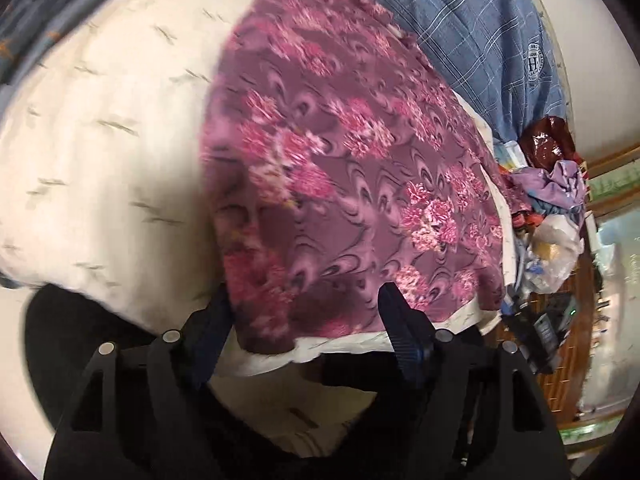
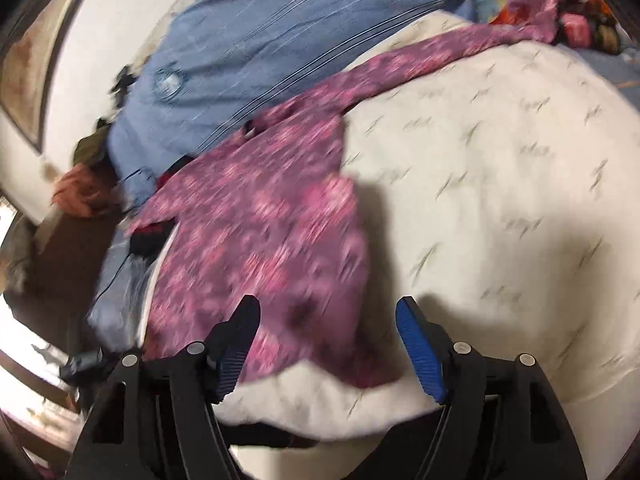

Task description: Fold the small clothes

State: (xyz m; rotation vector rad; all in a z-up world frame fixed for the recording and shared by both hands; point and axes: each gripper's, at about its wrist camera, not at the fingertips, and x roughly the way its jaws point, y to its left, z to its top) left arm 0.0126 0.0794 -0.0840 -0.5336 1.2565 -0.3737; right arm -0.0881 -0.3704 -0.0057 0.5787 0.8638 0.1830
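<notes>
A purple garment with pink flowers (image 1: 340, 168) lies spread on a cream quilted cover (image 1: 100, 140). My left gripper (image 1: 308, 304) is open, its fingers standing either side of the garment's near edge, just above it. In the right wrist view the same garment (image 2: 256, 232) lies flat with one long sleeve (image 2: 420, 54) stretched toward the far right. My right gripper (image 2: 326, 312) is open over the garment's near hem, holding nothing. Both views are blurred by motion.
A blue checked blanket (image 1: 480, 28) lies beyond the garment, also shown in the right wrist view (image 2: 280, 36). A heap of mixed clothes and plastic bags (image 1: 548, 200) sits at the cover's far end. Dark devices (image 1: 540, 332) lie on a woven mat.
</notes>
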